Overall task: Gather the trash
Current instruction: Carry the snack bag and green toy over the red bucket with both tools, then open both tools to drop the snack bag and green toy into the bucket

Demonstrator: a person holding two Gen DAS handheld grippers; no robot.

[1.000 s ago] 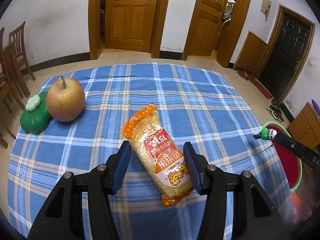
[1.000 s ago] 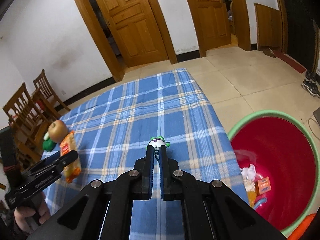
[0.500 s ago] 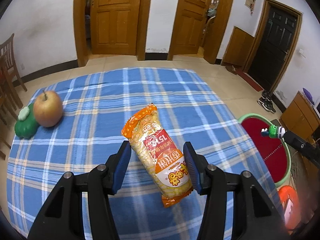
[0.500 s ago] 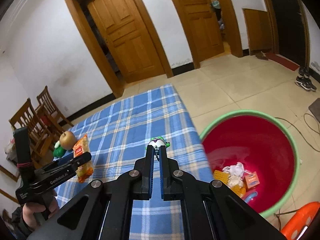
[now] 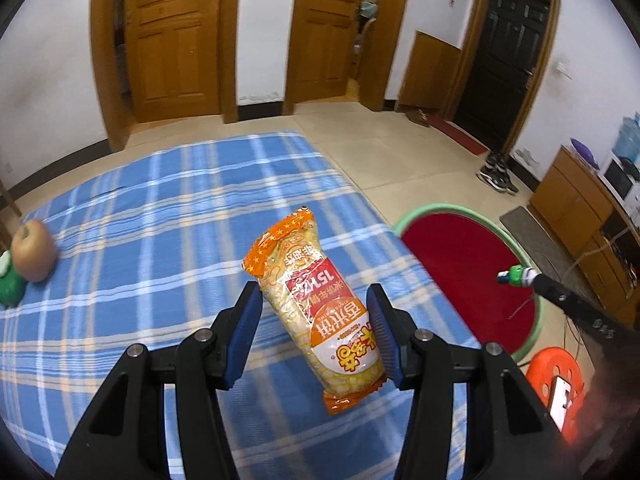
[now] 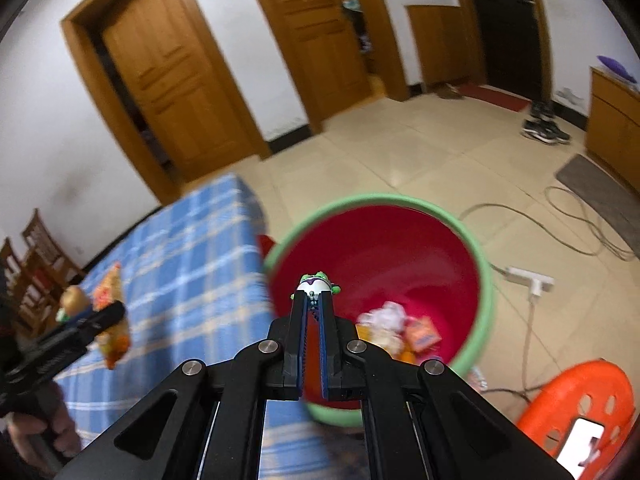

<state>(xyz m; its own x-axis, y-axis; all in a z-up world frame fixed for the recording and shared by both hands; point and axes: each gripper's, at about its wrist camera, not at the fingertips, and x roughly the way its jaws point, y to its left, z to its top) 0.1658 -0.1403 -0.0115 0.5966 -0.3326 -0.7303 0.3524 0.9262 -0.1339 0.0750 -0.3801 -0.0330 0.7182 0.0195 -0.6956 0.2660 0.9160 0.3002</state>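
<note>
My left gripper (image 5: 314, 304) is shut on an orange and yellow snack packet (image 5: 320, 312) and holds it in the air above the blue checked tablecloth (image 5: 160, 240). My right gripper (image 6: 314, 300) is shut on a small green and white trash piece (image 6: 316, 284), held over the red bucket with a green rim (image 6: 486, 280). The bucket (image 5: 460, 264) stands on the floor just past the table's right edge and holds several scraps (image 6: 400, 328). The right gripper and its trash piece also show in the left wrist view (image 5: 516, 276).
An apple (image 5: 34, 250) and a green toy (image 5: 10, 284) sit at the table's left edge. An orange stool (image 6: 580, 412) with a phone on it stands beside the bucket. A power strip (image 6: 528, 276) and cables lie on the tiled floor. Wooden chairs (image 6: 28, 272) stand left of the table.
Both grippers have swung to the right toward the bucket. The right gripper has gone from above the table to over the bucket's mouth. Both holds are unchanged.
</note>
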